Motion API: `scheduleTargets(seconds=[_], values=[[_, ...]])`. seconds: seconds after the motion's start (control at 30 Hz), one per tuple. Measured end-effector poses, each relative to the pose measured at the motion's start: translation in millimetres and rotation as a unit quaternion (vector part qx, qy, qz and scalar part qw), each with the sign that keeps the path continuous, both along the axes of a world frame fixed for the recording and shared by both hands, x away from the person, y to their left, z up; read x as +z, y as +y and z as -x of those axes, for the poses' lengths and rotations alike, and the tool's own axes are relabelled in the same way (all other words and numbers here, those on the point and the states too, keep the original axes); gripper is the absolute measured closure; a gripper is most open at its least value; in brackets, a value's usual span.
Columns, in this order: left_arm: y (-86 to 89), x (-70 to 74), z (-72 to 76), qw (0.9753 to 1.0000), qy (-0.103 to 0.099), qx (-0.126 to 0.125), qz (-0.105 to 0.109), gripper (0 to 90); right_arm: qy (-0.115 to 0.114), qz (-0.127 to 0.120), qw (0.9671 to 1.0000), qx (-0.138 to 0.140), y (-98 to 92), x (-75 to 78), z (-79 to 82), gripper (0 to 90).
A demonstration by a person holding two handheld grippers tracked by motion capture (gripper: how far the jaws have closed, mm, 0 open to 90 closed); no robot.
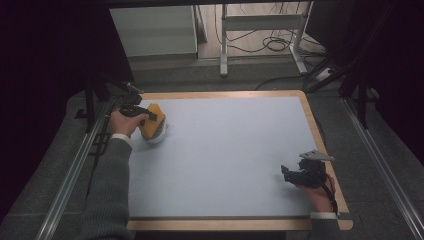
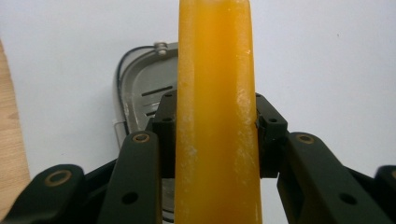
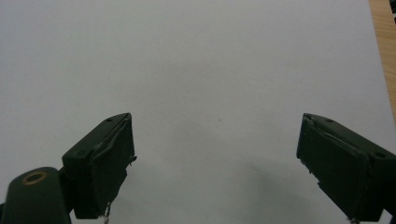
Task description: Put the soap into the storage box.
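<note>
High view, far-left corner of worktop [image 1: 225, 155]: our left tool [image 1: 145, 116] pinches the orange sponge [image 1: 151, 120] edgewise above a grey dish [image 2: 140, 93], while our right tool [image 1: 292, 175] rests spread, near-right.

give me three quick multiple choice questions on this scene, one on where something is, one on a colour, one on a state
1. Where on the table is the left gripper?
A. far left corner
B. centre
C. near right edge

2. What colour is the block in the left gripper?
A. blue
B. orange
C. green

3. How do the right gripper jaws stand?
A. shut on a block
B. shut on nothing
C. open

Answers: 1 A, the high view shows it by the far left corner; 2 B, the left gripper view shows orange between the jaws; 3 C, bare mat shows between the jaws.
</note>
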State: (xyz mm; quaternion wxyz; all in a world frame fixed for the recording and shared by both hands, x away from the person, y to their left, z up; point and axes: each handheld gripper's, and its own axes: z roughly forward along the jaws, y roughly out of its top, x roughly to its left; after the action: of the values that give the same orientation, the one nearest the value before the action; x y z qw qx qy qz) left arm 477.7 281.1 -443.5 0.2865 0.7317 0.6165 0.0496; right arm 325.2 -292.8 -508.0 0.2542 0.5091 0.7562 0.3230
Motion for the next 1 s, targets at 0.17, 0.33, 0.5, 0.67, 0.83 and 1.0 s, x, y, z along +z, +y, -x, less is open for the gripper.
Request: scheduleTargets(seconds=[0.17, 0.33, 0.5, 0.67, 0.83, 1.0], values=[[4.3, -2.9, -0.9, 0.9999, -0.002, 0.010, 0.005, 61.2, 0.001, 0.001, 1.0000, 0.000, 0.0, 0.1, 0.2, 11.2], [7.6, -7.8, -2.9, 0.9998, 0.005, 0.018, 0.004, 61.2, 0.001, 0.001, 1.0000, 0.001, 0.1, -0.2, 0.0, 11.1], [2.9, -12.9, -4.8, 0.9998, 0.009, 0.019, 0.000, 61.1, 0.002, 0.002, 1.0000, 0.001, -0.1, -1.0, -0.4, 11.2], [1.1, -16.3, -4.6, 0.9996, -0.006, 0.025, 0.009, 59.4, 0.001, 0.001, 1.0000, 0.001, -0.4, -0.7, 0.0, 11.2], [0.5, -5.5, -0.4, 0.9993, -0.026, 0.027, -0.005, 42.1, 0.003, 0.002, 1.0000, 0.002, -0.3, -1.3, -0.2, 11.2], [3.5, 0.5, 5.5, 0.9979, -0.050, 0.027, -0.030, 26.8, 0.003, 0.003, 1.0000, 0.004, 1.2, -1.7, -0.3, 11.2]])
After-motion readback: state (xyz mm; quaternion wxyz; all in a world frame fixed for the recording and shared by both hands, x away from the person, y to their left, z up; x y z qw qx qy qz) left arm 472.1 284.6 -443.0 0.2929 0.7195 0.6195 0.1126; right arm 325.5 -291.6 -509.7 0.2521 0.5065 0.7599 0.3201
